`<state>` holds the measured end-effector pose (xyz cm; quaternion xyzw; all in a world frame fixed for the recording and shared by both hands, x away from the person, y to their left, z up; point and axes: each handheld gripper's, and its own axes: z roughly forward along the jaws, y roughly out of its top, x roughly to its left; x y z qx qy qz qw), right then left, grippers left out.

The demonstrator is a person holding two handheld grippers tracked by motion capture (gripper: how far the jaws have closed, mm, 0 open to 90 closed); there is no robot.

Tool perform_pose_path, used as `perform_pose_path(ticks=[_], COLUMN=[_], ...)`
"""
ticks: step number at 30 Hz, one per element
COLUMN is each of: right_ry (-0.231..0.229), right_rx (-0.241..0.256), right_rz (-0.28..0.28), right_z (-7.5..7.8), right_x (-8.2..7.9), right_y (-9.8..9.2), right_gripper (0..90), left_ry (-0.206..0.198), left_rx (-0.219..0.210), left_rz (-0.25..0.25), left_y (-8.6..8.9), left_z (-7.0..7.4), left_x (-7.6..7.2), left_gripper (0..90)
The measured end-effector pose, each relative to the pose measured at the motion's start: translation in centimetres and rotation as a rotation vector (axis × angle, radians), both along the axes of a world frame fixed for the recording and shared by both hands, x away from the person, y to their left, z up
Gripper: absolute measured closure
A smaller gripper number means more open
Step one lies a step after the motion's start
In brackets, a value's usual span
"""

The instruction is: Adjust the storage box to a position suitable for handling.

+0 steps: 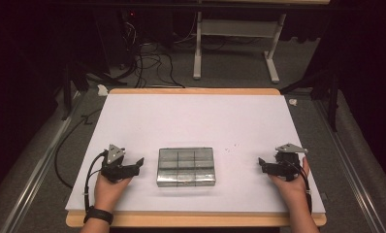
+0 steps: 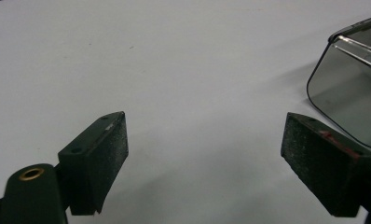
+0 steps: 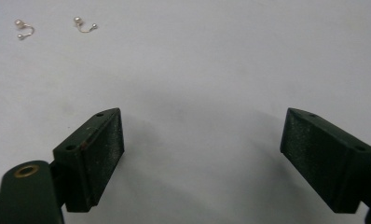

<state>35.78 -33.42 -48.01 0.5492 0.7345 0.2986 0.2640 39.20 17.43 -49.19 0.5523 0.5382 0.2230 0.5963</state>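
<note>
Both hand-held grippers (image 1: 141, 161) (image 1: 260, 162) wide — beside clear box (image 1: 186, 166).

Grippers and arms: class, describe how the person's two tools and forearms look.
Both the left gripper and right gripper are black, each topped by a grey three-cornered plate and trailing a black cable. Their fingers are dark, rough-faced blocks. A black wristband circles the left wrist.

Two black grippers are seen, the left gripper (image 1: 141, 160) and the right gripper (image 1: 260, 162), each topped by a grey three-cornered plate and trailed by a black cable. Rough dark pads (image 2: 114, 154) are borne on the jaws, with screw holes and a brass-ringed hole at 8 o'clock. A black wristband (image 1: 98, 215) is worn.
</note>
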Motion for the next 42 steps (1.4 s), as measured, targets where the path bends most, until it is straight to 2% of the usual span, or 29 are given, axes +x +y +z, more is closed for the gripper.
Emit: perform_pose_path(ticks=[5,8,9,12,14,17,18,19,20,22,27,31,35,37,39,42], right_ry=[-0.021,-0.045,-0.050,-0.055,-0.062,-0.071,-0.071,-0.050,-0.043,-0.050,-0.040,-0.024,-0.001,0.008,0.012,0.009], right_rx=[0.017,0.030,0.033,0.044,0.047,0.055,0.055,0.114,0.136,0.134,0.134,0.127,0.125,0.123,0.106,0.095], right_rz=[0.018,0.023,0.023,0.033,0.044,0.050,0.050,0.054,0.060,0.069,0.102,0.105,0.124,0.127,0.133,0.137], right_z=[0.1,0.2,0.2,0.2,0.3,0.4,0.4,0.5,0.7,0.9,1.4,1.2,1.1,1.1,1.1,1.2], right_x=[-0.3,-0.5,-0.5,-0.6,-0.7,-0.8,-0.8,-0.7,-0.7,-0.7,-0.5,0.0,1.0,1.3,1.8,2.2], right_y=[-0.2,-0.3,-0.3,-0.4,-0.4,-0.3,-0.3,-0.2,0.0,0.4,1.5,2.3,3.2,3.4,4.1,4.7], right_gripper=[15.2,15.4,15.7,18.0,20.7,22.0,22.0,28.7,30.3,31.4,38.5,38.3,45.6,45.7,45.5,43.8], left_ry=[-0.013,0.001,0.001,0.042,0.044,0.041,0.051,0.074,0.095,0.100,0.074,0.076,0.068,0.070,0.066,0.065], left_rx=[-0.020,-0.044,-0.044,-0.003,0.005,-0.010,-0.031,-0.048,-0.066,-0.065,-0.033,-0.033,-0.035,-0.017,-0.028,-0.021], left_rz=[0.002,-0.015,-0.015,-0.017,-0.025,-0.031,-0.045,-0.062,-0.070,-0.080,-0.096,-0.092,-0.089,-0.096,-0.096,-0.099], left_y=[0.1,0.4,0.4,0.0,-0.1,0.0,0.2,0.4,0.5,0.5,0.1,0.2,0.1,0.1,0.0,0.0], left_z=[0.1,0.3,0.3,0.0,0.0,0.0,0.1,0.2,0.2,0.1,0.0,0.0,0.0,0.0,0.0,0.0], left_x=[-0.1,-0.2,-0.2,0.1,0.1,0.0,0.0,0.1,0.3,0.3,-0.1,-0.1,-0.1,-0.2,-0.2,-0.2], left_gripper=[17.9,18.1,19.0,20.8,24.0,25.9,25.9,28.5,28.5,28.5,29.0,29.8,29.5,29.4,29.3,29.2])
